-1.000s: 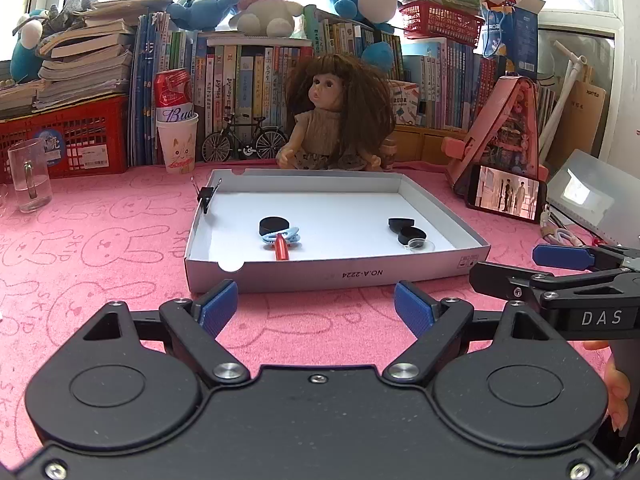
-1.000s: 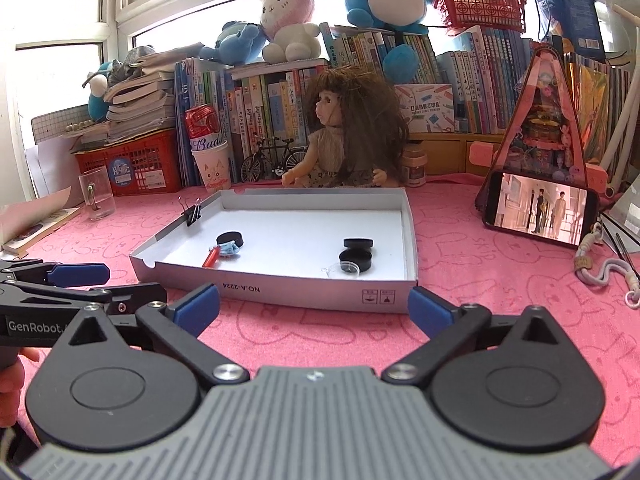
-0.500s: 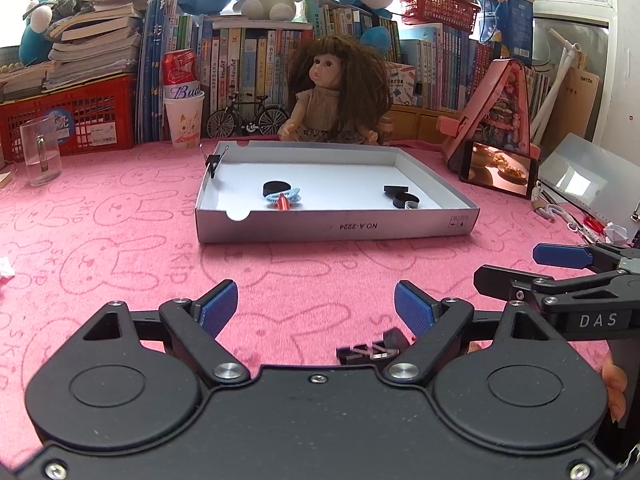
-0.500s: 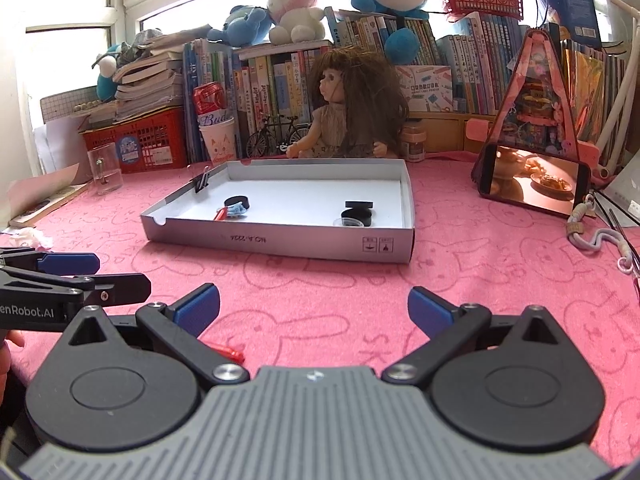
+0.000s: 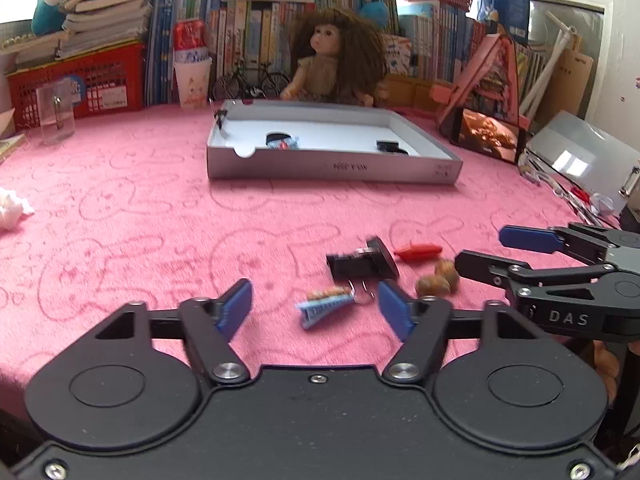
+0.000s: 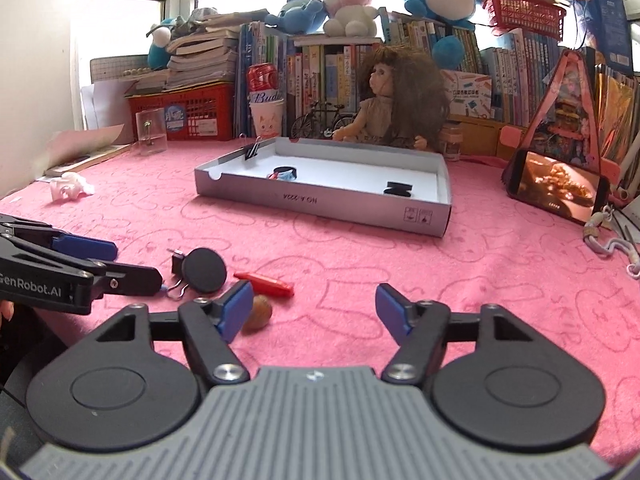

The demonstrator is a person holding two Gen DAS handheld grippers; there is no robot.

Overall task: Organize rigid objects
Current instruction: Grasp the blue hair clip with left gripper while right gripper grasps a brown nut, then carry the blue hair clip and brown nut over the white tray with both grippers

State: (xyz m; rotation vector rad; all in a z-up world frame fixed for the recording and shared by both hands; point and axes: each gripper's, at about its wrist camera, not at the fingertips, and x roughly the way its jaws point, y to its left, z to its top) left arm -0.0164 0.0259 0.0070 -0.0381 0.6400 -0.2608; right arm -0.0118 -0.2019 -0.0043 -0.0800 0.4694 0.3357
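Pink cloth [image 5: 160, 216] under both grippers, left [image 5: 314, 306] and right [image 6: 314, 306], fingers apart, empty, near black binder clip [image 5: 352, 266].

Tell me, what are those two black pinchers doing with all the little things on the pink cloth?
Nothing is grabbed yet. The left gripper and right gripper both hang open over a small pile: a black binder clip, a red plastic piece and a brown nut. The shallow white cardboard tray beyond holds a few pieces.
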